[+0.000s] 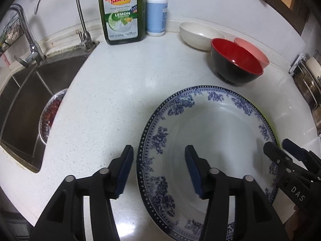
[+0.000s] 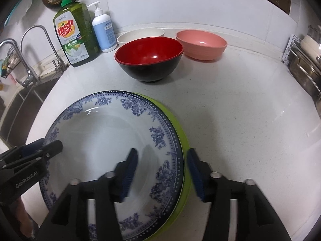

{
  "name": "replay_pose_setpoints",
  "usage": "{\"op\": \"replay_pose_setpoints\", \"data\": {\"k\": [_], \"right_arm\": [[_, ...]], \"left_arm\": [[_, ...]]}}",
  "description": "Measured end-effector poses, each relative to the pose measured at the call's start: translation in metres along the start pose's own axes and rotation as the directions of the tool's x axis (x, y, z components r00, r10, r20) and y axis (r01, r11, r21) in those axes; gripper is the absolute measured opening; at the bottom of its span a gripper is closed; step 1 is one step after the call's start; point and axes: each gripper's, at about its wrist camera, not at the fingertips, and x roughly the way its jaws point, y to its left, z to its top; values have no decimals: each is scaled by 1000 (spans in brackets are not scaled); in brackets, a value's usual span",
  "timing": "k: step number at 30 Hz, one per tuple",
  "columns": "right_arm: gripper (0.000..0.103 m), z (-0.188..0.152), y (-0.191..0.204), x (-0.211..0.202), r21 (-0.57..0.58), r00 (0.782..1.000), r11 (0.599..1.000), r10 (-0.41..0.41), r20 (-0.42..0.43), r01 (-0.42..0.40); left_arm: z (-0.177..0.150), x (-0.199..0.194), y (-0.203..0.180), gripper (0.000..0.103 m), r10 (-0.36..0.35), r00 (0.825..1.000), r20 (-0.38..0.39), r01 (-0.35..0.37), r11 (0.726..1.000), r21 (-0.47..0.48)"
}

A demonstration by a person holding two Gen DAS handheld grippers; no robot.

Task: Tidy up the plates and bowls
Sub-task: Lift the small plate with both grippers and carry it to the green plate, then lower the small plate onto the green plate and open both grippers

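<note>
A blue-and-white floral plate (image 1: 210, 132) (image 2: 108, 136) lies on top of a lime green plate (image 2: 183, 140) on the white counter. My left gripper (image 1: 159, 168) is open, its jaws astride the floral plate's left rim; it also shows in the right wrist view (image 2: 48, 146). My right gripper (image 2: 162, 170) is open, its jaws astride the right rims of both plates; it also shows in the left wrist view (image 1: 280, 148). Behind stand a red-and-black bowl (image 1: 234, 64) (image 2: 149, 59), a pink bowl (image 1: 252, 51) (image 2: 201, 44) and a cream bowl (image 1: 200, 35) (image 2: 140, 35).
A green dish soap bottle (image 1: 121, 12) (image 2: 77, 36) and a white pump bottle (image 1: 156, 13) (image 2: 103, 33) stand by the back wall. The sink (image 1: 26, 100) with two taps (image 1: 80, 14) is at left. Metal pots and a rack (image 2: 303, 66) are at right.
</note>
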Motion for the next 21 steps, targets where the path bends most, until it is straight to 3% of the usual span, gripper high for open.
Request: {"op": "replay_pose_setpoints", "data": {"k": [6,21], "right_arm": [[63,5,-7,-14,25,999,1000,-12,35,11],[63,45,-35,-58,92,995,994,-60,81,53]], "left_arm": [[11,-19,-9,74,-11,999,39,10,1000,22],[65,-56,-50,80,-57,992,109,42,990,136]]}}
